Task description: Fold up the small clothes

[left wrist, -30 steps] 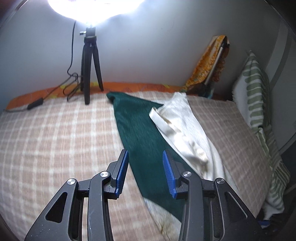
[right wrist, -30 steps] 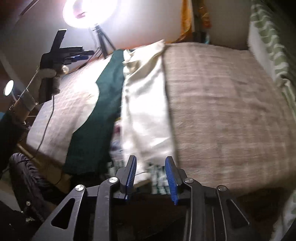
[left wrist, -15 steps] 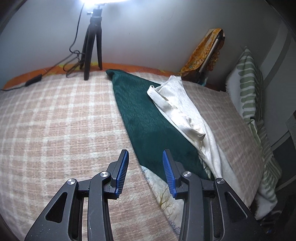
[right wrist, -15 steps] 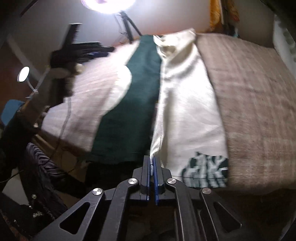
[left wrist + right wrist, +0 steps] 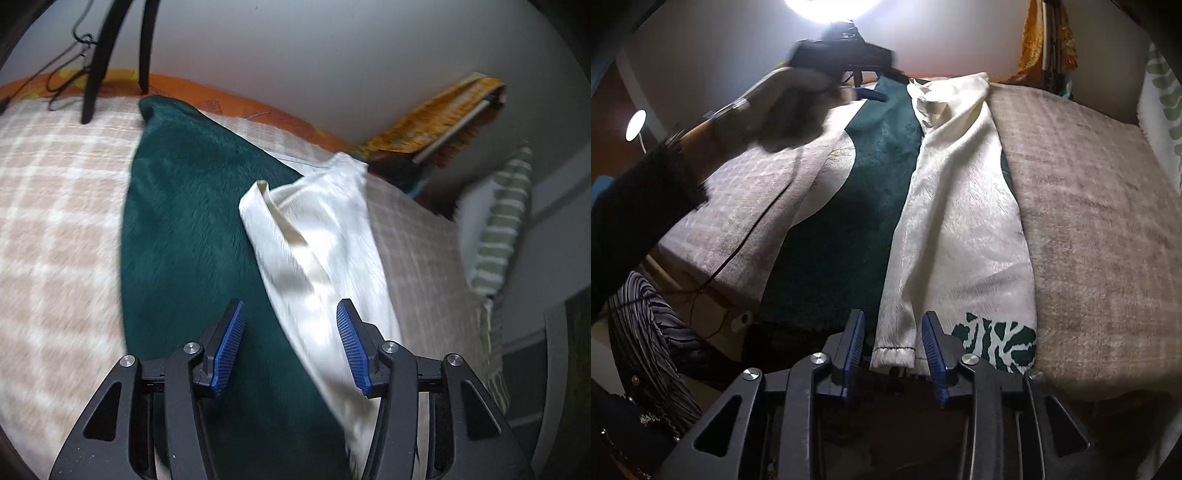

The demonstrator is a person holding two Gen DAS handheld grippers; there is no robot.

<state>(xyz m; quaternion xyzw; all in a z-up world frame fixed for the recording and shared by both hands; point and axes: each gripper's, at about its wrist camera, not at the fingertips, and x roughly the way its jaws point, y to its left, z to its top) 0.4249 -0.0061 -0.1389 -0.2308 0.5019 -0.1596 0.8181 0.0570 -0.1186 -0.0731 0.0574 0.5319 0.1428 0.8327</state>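
A cream satin garment (image 5: 964, 206) lies lengthwise on a dark green cloth (image 5: 846, 236) across the bed. In the left wrist view the cream garment (image 5: 314, 258) shows a folded far end beside the green cloth (image 5: 192, 236). My left gripper (image 5: 290, 345) is open above the edge where cream meets green, holding nothing. My right gripper (image 5: 892, 345) is open at the bed's near edge, with the garment's stitched hem (image 5: 894, 356) hanging loose between its jaws. The left gripper (image 5: 849, 55) also shows in the right wrist view, held by a hand over the far end.
The bed carries a beige checked blanket (image 5: 51, 206). A black tripod (image 5: 96, 62) with a cable stands at the far side under a bright ring light (image 5: 831, 7). A green-striped pillow (image 5: 498, 236) lies at the right. An orange patterned cloth (image 5: 439, 122) leans on the wall.
My right gripper was shut on the cream garment's hem half a second ago and is now open, hem loose between the jaws. My left gripper moved forward and right over the garments.
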